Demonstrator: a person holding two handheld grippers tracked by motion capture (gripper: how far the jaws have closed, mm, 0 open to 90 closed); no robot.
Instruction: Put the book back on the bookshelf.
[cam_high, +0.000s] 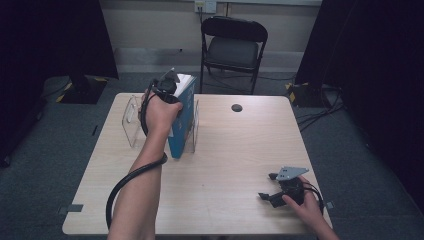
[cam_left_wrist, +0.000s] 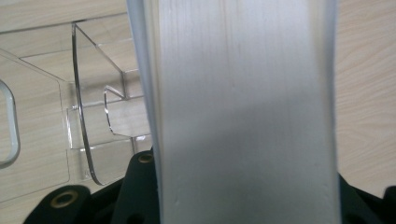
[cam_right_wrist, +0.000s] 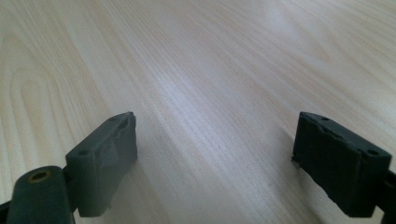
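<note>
Across the middle of the high view spreads the pale wooden table, and at its upper left stands a clear acrylic rack with upright dividers. Between two of those dividers a blue-covered book stands nearly upright, leaning a little. The left gripper is clamped on its top edge; in the left gripper view the white page block runs up the centre of the frame between the black jaws, with the rack's curved panels at the left. At the lower right of the high view the right gripper rests on the bare tabletop, its jaws wide apart with nothing between them. To do this step well, I judge the book should be kept vertical and moved straight along the slot, so its covers do not scrape or tip the thin dividers; the grip should stay firm until the bottom edge is seated.
</note>
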